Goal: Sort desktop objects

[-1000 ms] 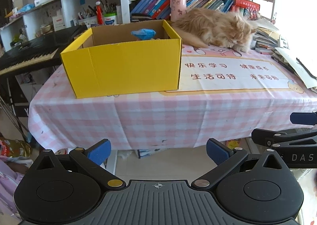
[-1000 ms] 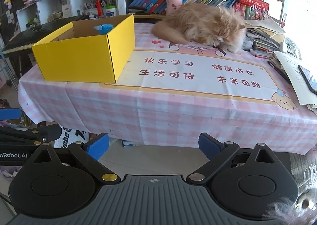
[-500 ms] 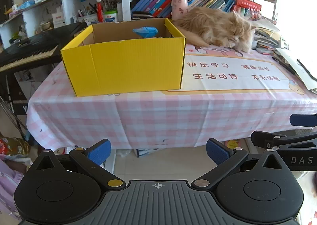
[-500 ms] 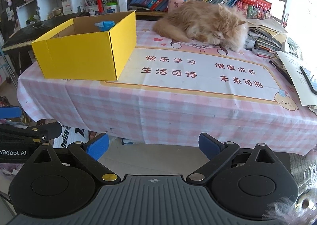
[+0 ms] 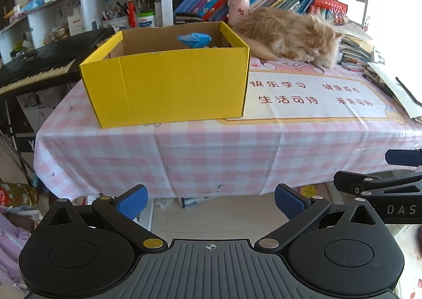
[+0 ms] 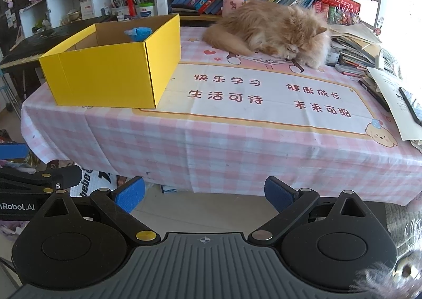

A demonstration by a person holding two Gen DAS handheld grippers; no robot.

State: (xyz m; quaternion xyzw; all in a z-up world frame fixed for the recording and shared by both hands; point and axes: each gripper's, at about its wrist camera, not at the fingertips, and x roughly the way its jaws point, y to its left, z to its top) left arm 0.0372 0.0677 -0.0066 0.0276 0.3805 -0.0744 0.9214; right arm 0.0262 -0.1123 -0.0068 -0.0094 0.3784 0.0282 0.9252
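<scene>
Desktop objects are mostly stowed, it seems: a blue item (image 5: pixel 194 40) is seen inside the yellow box (image 5: pixel 168 88) at the table's left end, and the mat (image 6: pixel 263 93) is bare but for a sleeping cat (image 6: pixel 271 30). Both the left gripper (image 5: pixel 210 198) and the right gripper (image 6: pixel 204 193) are held wide and empty, well short of the table — a pause between picks is judged. Next, a target must be chosen. Only in the right view is a dark pen (image 6: pixel 373 94) beside papers shown fully — a likely candidate.
</scene>
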